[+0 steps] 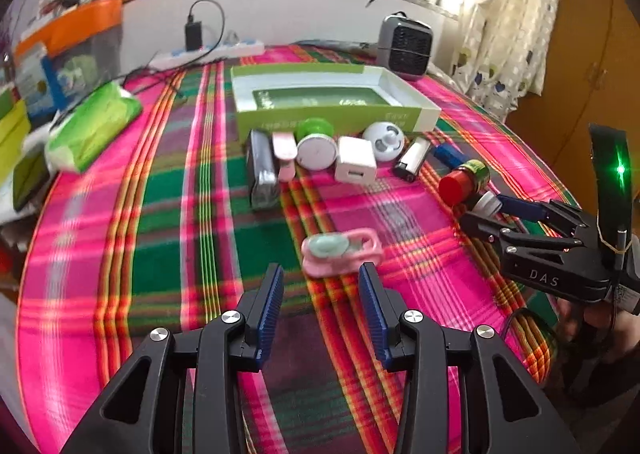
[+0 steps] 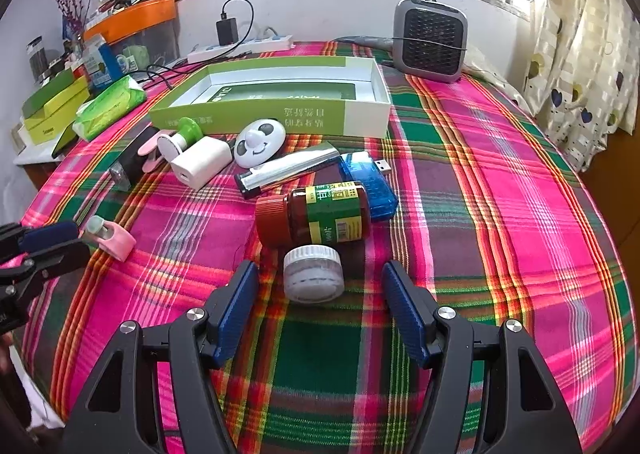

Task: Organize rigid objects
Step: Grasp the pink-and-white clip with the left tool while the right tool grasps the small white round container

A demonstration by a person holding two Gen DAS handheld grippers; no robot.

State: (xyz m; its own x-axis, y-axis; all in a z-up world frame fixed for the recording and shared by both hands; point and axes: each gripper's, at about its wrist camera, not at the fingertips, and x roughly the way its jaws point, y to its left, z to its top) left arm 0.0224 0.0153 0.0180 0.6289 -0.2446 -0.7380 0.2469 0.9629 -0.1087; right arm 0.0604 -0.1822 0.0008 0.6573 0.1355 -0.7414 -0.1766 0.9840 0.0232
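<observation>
Plaid tablecloth, left gripper wide, right gripper wide (both empty), white-capped jar between

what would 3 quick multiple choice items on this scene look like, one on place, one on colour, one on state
1. What lies just ahead of the right gripper?
A. a small white-lidded jar
B. a heater
C. a tissue pack

2. What colour is the cap of the brown bottle?
A. blue
B. red
C. yellow

3. How is the green box?
A. shut with a lid
B. open on top
C. turned upside down

Key:
1 A, the small jar lies between and just past the open fingers, on the plaid cloth.
2 B, the cap facing the left of the right wrist view is red.
3 B, its white inner walls and floor show from above.
</observation>
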